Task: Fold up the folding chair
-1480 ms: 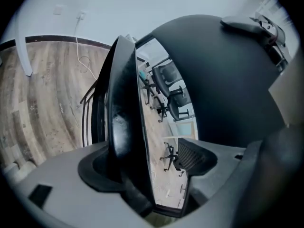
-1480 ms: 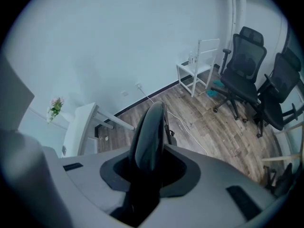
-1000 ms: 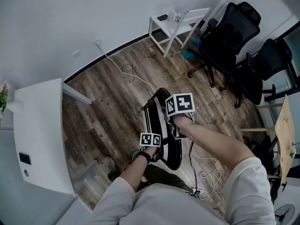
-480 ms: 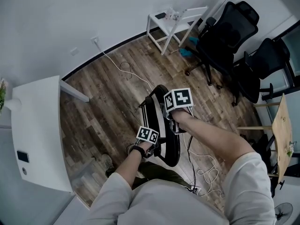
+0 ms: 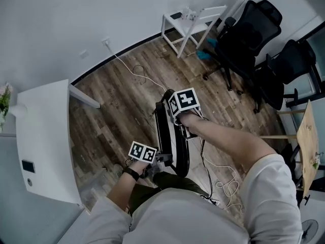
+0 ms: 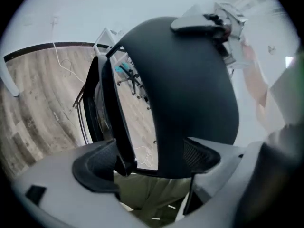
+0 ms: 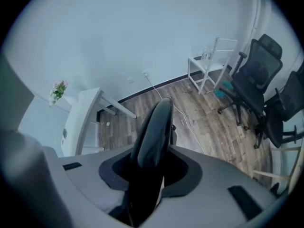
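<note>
The black folding chair [image 5: 165, 131] stands on the wooden floor right below me, its seat and back drawn close together. My right gripper [image 5: 185, 131] is at its upper rim. In the right gripper view the thin black panel [image 7: 156, 127] runs straight between the jaws, and the right gripper [image 7: 149, 170] is shut on it. My left gripper [image 5: 161, 160] is at the chair's near side, its jaws opening wide. In the left gripper view the rounded black seat [image 6: 190, 80] and a thin frame bar [image 6: 111, 113] reach down between the left gripper's [image 6: 149, 163] spread jaws, and I see no pad pressing.
A white table [image 5: 45, 141] stands at the left and a small white side table [image 5: 190, 22] by the far wall. Two black office chairs [image 5: 249, 34] are at the right, with a wooden tabletop [image 5: 307, 136] beyond. White cables [image 5: 137, 75] trail over the floor.
My left gripper has pulled left and toward me, off the chair's side, with its jaws wider. The right gripper and the chair's top shifted slightly left. The chair looks narrower.
</note>
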Demonstrator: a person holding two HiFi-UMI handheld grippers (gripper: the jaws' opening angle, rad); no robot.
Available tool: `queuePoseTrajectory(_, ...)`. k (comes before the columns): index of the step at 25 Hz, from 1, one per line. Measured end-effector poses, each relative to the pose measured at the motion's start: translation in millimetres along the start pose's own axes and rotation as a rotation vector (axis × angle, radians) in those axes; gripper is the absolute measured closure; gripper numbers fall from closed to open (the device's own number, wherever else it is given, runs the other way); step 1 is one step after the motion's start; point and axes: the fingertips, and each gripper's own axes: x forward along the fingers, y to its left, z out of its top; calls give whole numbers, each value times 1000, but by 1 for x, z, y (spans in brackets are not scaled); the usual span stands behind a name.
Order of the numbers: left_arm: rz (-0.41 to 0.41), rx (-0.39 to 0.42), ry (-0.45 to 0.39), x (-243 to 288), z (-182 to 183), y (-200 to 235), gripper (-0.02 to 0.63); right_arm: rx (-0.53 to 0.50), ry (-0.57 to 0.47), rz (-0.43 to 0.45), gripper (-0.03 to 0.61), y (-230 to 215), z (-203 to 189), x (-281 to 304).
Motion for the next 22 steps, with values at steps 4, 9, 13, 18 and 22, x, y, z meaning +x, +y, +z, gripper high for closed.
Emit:
queuePoseTrajectory(4, -77, 6, -148, -45, 25, -58, 184, -27, 22, -10, 443, 6, 3, 3)
queuePoseTrajectory(9, -28, 90, -233, -59, 40, -118, 183, -55, 41, -21, 439, 19, 2, 7)
queuePoseTrajectory(13, 189, 214, -206, -43, 34, -120, 183, -68, 46, -30, 434, 32, 5, 12)
queuePoseTrajectory(18, 345, 251, -133, -24, 22, -102, 184, -82, 65, -43, 433, 53, 9, 19)
queuePoseTrajectory(22, 480, 278, -109, -34, 25, -88, 190, -69, 66, -63, 439, 68, 15, 24)
